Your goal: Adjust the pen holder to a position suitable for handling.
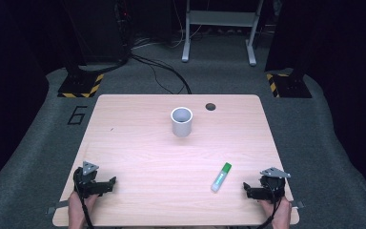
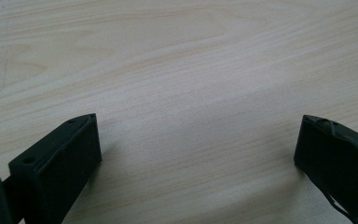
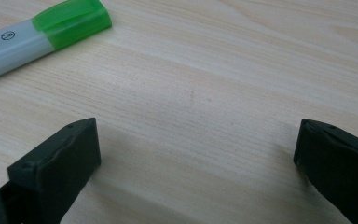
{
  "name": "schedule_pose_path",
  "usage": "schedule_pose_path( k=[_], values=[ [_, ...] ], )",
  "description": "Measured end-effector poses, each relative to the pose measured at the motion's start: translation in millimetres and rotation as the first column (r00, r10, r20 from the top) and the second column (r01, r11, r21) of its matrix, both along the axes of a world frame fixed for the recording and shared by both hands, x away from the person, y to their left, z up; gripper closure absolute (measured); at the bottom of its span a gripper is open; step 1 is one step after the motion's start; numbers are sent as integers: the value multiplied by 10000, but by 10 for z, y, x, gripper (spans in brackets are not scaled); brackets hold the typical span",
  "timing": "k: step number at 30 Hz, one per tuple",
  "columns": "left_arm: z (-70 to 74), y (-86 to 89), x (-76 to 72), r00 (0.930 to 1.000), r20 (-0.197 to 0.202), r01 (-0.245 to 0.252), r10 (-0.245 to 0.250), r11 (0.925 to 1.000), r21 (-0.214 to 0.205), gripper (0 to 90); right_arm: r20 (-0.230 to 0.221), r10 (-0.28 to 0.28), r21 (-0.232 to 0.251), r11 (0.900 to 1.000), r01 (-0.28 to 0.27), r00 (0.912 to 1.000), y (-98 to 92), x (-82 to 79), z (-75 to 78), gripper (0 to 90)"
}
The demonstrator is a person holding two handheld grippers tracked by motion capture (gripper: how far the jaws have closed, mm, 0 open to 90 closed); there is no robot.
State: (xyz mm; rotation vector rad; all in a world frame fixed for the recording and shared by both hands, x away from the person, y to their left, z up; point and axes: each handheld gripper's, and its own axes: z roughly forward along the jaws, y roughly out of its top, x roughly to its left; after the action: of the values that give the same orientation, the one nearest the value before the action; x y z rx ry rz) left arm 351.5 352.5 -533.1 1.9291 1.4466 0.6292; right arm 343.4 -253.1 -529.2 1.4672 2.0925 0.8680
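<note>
A white marker with a green cap (image 1: 221, 176) lies flat on the wooden table (image 1: 138, 157), toward the front right. A white cup (image 1: 181, 121) stands upright near the table's far middle. My right gripper (image 1: 248, 189) rests at the front right corner, just right of the marker, jaws wide apart with bare wood between them. In the right gripper view the marker (image 3: 42, 35) lies at the upper left, beyond the right gripper (image 3: 196, 140). My left gripper (image 1: 108, 183) rests at the front left corner. In the left gripper view the left gripper (image 2: 198, 135) stands open over bare wood.
A dark round hole (image 1: 210, 106) sits in the table's far right part. Beyond the table are grey carpet, black stands with yellow-black striped bases (image 1: 81, 86), cables (image 1: 162, 71) and a grey metal frame (image 1: 219, 28).
</note>
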Motion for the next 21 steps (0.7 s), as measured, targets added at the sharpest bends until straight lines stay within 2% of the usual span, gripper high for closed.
schedule_pose_path(
  k=[3, 8, 11, 13, 21],
  values=[
    [0, 1, 1, 10000, -4, 0, 0, 10000, -9, 3, -12, -202, 54, 9998, 202, 9998, 16, 6, 3, 0],
    [-2, -2, 0, 10000, 25, -42, 42, 10000, -8, 3, -253, -62, -63, 10000, 60, 9997, 11, 34, 22, 0],
    [5, -1, -3, 10000, -61, -26, 26, 10000, 0, 3, -311, -220, 47, 9997, 221, 9993, 43, 48, 28, 0],
    [4, -1, -2, 10000, -47, -32, 32, 10000, -1, 3, -466, -117, 176, 9998, 126, 9988, 54, 58, 50, 0],
    [-3, -8, -4, 9999, 24, -101, 101, 9999, -33, 3, -344, 192, 311, 9994, -182, 9992, 144, 66, 256, 0]
  ],
)
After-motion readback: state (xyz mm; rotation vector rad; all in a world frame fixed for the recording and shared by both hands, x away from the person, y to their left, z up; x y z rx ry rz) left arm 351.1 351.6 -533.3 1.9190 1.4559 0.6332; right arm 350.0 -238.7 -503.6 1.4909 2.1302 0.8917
